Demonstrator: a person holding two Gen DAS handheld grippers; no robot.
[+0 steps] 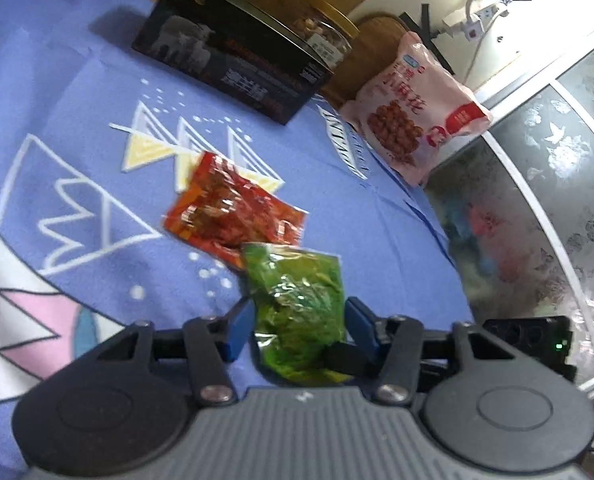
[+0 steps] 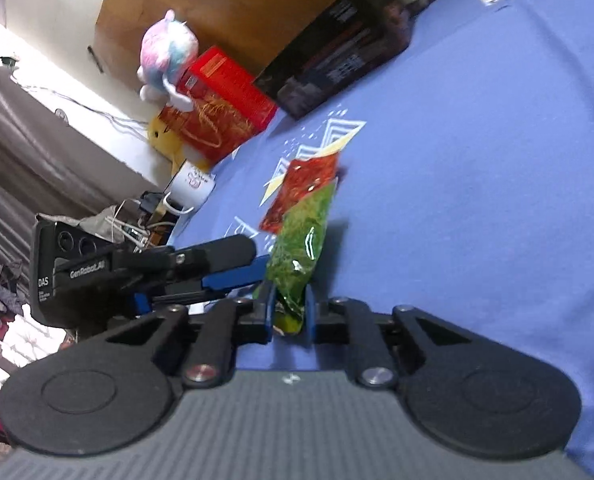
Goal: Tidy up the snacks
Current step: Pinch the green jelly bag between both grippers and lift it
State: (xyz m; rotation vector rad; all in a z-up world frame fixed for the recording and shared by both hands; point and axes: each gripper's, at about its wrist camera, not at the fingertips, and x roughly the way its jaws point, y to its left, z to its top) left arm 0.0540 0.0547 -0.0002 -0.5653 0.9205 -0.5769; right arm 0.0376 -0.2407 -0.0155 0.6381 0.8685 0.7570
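A green snack packet stands upright over the blue patterned cloth. In the right wrist view my right gripper is shut on the lower end of the green packet. My left gripper brackets the same packet from the side, its blue pads against the packet's two edges. That left gripper comes in from the left in the right wrist view. A black tip of the right gripper shows beside the packet. A red snack packet lies flat just beyond, also visible as the red packet.
A black box lies at the back with a gold-lidded jar behind it. A pink snack bag leans at the cloth's right edge. A red box, a plush toy and a white mug sit at the far left.
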